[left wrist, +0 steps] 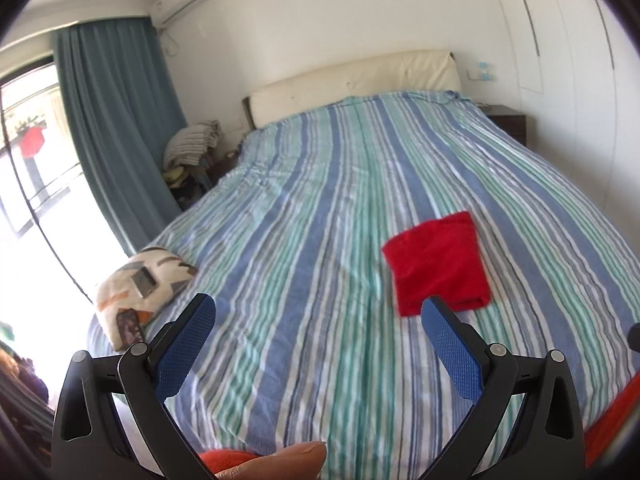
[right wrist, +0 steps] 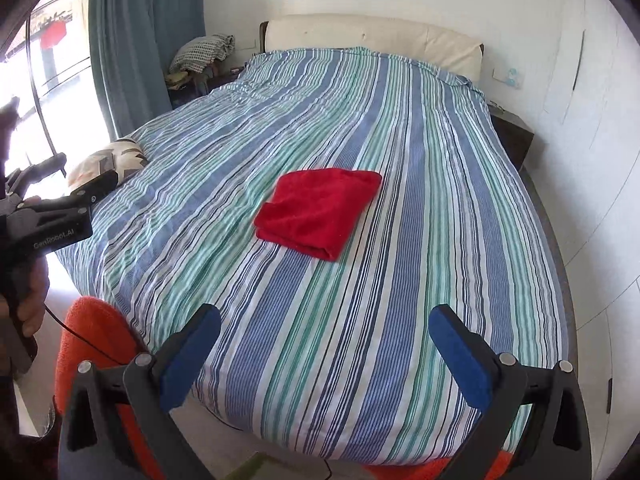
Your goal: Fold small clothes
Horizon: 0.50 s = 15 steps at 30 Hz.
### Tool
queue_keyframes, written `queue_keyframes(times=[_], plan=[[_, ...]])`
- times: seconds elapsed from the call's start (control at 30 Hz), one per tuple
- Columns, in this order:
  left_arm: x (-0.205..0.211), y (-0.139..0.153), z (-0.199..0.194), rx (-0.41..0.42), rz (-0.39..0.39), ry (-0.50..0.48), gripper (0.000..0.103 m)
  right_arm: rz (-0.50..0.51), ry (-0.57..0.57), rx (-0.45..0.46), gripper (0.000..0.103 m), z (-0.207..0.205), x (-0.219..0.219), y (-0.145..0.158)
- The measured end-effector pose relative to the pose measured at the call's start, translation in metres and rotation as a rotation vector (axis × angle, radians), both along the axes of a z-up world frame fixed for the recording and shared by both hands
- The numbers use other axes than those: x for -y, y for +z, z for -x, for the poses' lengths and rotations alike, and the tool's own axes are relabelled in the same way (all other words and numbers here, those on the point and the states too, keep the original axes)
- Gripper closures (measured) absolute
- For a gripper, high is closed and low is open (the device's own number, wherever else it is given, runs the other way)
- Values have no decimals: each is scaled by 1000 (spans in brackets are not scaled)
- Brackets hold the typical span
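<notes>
A red cloth (left wrist: 438, 262), folded into a small rectangle, lies flat on the striped bed cover (left wrist: 304, 216); it also shows in the right wrist view (right wrist: 320, 212) near the middle of the bed (right wrist: 400, 320). My left gripper (left wrist: 318, 320) is open and empty, held above the bed's near edge, with the cloth just beyond its right finger (left wrist: 450, 344). My right gripper (right wrist: 324, 332) is open and empty, well back from the cloth at the foot of the bed. The left gripper also shows at the left of the right wrist view (right wrist: 96, 186).
A patterned pillow (left wrist: 140, 292) lies at the bed's left edge. Orange fabric (right wrist: 96, 336) sits low at the foot of the bed. A headboard (left wrist: 352, 84), a nightstand (left wrist: 510, 122), a pile of laundry (left wrist: 192, 144), blue curtains (left wrist: 116, 132) and a wardrobe (right wrist: 592, 120) surround the bed.
</notes>
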<state>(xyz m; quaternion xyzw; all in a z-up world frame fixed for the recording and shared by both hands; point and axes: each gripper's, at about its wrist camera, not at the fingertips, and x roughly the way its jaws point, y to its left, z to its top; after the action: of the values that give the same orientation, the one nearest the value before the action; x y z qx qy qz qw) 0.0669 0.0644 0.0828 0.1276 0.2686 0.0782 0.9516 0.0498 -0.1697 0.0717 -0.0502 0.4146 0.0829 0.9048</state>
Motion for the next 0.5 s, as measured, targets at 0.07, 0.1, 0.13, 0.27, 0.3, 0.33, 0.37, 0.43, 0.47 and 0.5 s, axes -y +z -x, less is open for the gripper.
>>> queue_keyframes(times=[0.07,0.1,0.13,0.27,0.3,0.33,0.37,0.43,0.47,0.5], plan=[[-2,0,0,18,-27,31,0,-6,-3,9,0,2,1,5],[-3,-2,1,5,-23,24,0,-9,-5,12,0,2,2,7],[-3,-4,1,-17,-4,6,0,-10,-9,15,0,3,3,8],[-2,-17,4,-161,104,-43,0,-19,-25,11,0,4,6,8],[2,-22,6,-195,124,-48,0,-26,-29,5,0,4,6,6],[4,-28,7,-227,136,-56,0,-34,-31,-3,0,5,6,4],[8,-33,10,-251,138,-64,0,-41,-30,-15,0,5,6,0],[14,-45,14,-292,130,-75,0,-54,-26,-46,0,6,4,-8],[17,-50,15,-313,124,-78,0,-56,-25,-65,0,6,3,-13],[21,-54,16,-335,120,-83,0,-59,-25,-83,0,7,2,-19]])
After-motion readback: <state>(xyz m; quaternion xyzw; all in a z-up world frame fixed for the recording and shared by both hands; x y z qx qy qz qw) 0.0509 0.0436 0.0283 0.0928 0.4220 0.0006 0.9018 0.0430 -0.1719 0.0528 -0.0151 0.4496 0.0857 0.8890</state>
